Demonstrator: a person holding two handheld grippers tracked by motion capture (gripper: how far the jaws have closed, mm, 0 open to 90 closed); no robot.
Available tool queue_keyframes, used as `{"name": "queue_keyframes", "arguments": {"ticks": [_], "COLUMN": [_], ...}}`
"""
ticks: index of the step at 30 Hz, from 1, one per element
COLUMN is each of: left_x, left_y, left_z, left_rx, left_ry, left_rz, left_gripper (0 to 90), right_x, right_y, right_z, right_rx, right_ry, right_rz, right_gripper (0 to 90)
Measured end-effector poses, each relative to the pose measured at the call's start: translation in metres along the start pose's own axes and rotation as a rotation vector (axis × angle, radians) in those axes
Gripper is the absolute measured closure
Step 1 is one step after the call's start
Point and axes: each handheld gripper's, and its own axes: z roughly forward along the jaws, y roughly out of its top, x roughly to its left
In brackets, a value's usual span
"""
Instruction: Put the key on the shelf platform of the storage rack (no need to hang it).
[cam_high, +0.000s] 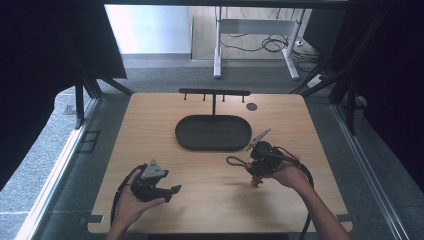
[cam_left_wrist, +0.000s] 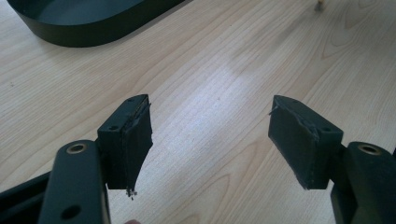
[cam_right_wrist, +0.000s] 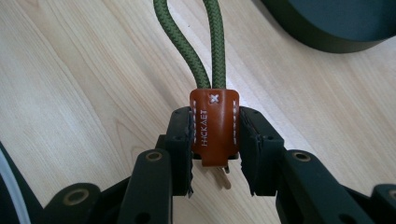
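1. We read this as a lab or test room inside an office building: the wooden table (cam_high: 150, 150) stands within a dark frame hung with black curtains (cam_high: 45, 60) on both sides.
2. Beyond it we see grey carpet (cam_high: 160, 75) and a white desk frame (cam_high: 255, 40) with loose cables (cam_high: 270, 45) trailing beneath (typical office fittings).
3. We note the table carries little: a black oval tray (cam_high: 213, 133) with a hook rack (cam_high: 214, 93) behind it.
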Motion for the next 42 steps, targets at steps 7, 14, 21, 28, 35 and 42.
{"name": "queue_keyframes", "arguments": {"ticks": [7,14,21,28,35,42], "left_x": [0.000,0.000,0.001,0.002,0.002,0.002], "left_y": [0.000,0.000,0.000,0.000,0.000,0.000], "left_z": [-0.001,-0.001,-0.001,-0.002,-0.003,-0.004], "left_rx": [-0.007,-0.006,-0.004,-0.008,-0.014,-0.015], "left_ry": [-0.002,-0.003,-0.005,-0.005,-0.005,-0.005], "left_rz": [-0.003,-0.003,-0.003,-0.006,-0.007,-0.006], "left_gripper": [30.9,30.9,30.9,30.9,30.9,30.9], "right_x": [-0.002,-0.004,-0.007,-0.008,-0.009,-0.013], "right_y": [0.003,0.008,0.016,0.025,0.031,0.041], "right_z": [-0.010,-0.017,-0.023,-0.029,-0.033,-0.032], "right_rx": [-0.007,-0.013,-0.013,-0.014,-0.017,-0.017], "right_ry": [-0.010,-0.019,-0.027,-0.037,-0.044,-0.047], "right_rz": [-0.004,-0.008,-0.013,-0.018,-0.025,-0.021], "right_gripper": [67.3,67.3,67.3,67.3,67.3,67.3]}}
